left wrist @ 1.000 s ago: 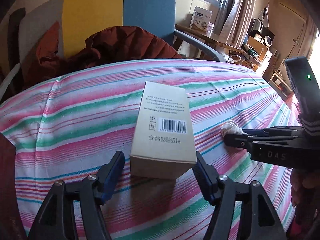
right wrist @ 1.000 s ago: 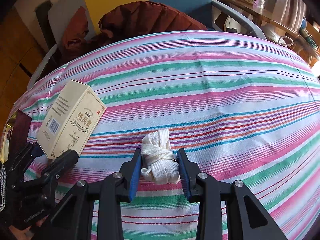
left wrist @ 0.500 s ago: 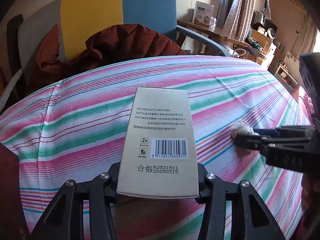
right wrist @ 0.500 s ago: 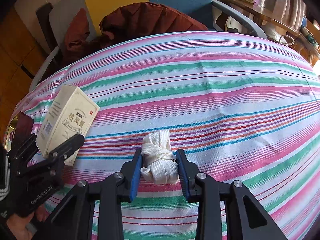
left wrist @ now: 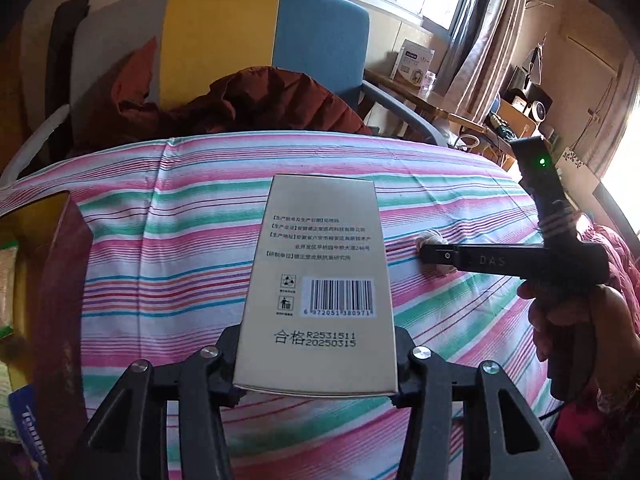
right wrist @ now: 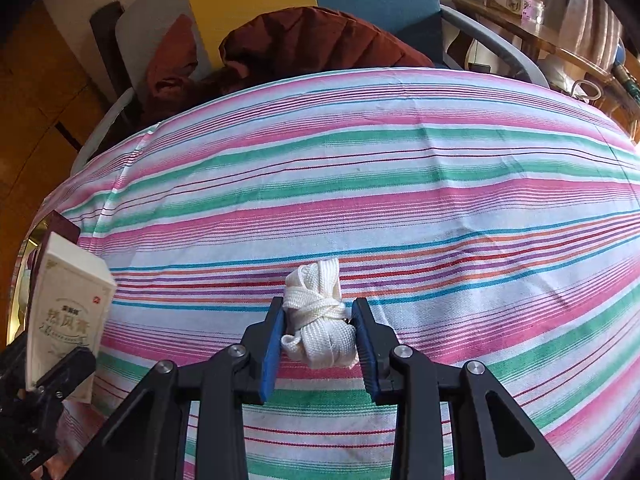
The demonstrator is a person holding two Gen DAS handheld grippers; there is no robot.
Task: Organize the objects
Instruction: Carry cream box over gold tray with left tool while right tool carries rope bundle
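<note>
The beige carton (left wrist: 316, 288), flat on the striped worktop (left wrist: 192, 248) a second ago, has been clamped by the left gripper (left wrist: 316, 376) and lifted clear, ready for stowing. The white cord bundle (right wrist: 318, 320) is pinched on the cloth by the right gripper (right wrist: 319, 344).

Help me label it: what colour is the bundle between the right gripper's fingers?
White bundle, clearest in right wrist view.

Striped cloth (left wrist: 192, 216) on table, rust-red jacket (left wrist: 272, 100) on yellow/blue chair (left wrist: 256, 28), white carton (left wrist: 414, 65) on wooden desk (left wrist: 436, 100).
</note>
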